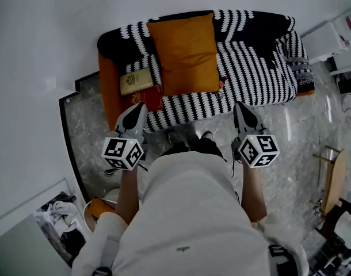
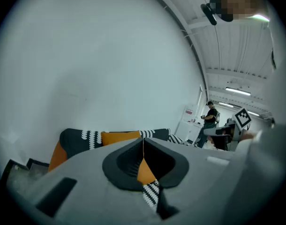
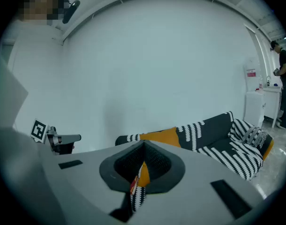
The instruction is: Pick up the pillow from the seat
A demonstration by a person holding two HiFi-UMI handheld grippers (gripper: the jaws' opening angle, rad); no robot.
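Observation:
An orange pillow (image 1: 184, 53) leans against the back of the black-and-white striped sofa (image 1: 256, 73), left of its middle. It shows again as the pillow (image 2: 120, 137) in the left gripper view and the pillow (image 3: 161, 136) in the right gripper view. My left gripper (image 1: 142, 106) hovers at the sofa's front edge, below and left of the pillow. On the other side, the right gripper (image 1: 239, 106) hangs below and right of it. Both have their jaws shut with nothing in them and stay clear of the pillow. The left gripper (image 2: 143, 140) and right gripper (image 3: 144, 144) point at the sofa.
A yellowish book (image 1: 136, 80) and a red item (image 1: 142, 98) lie on the seat left of the pillow. A grey patterned cushion (image 1: 300, 68) sits at the sofa's right end. White cabinets (image 1: 331, 36) stand to the right. A person (image 2: 210, 117) stands far off.

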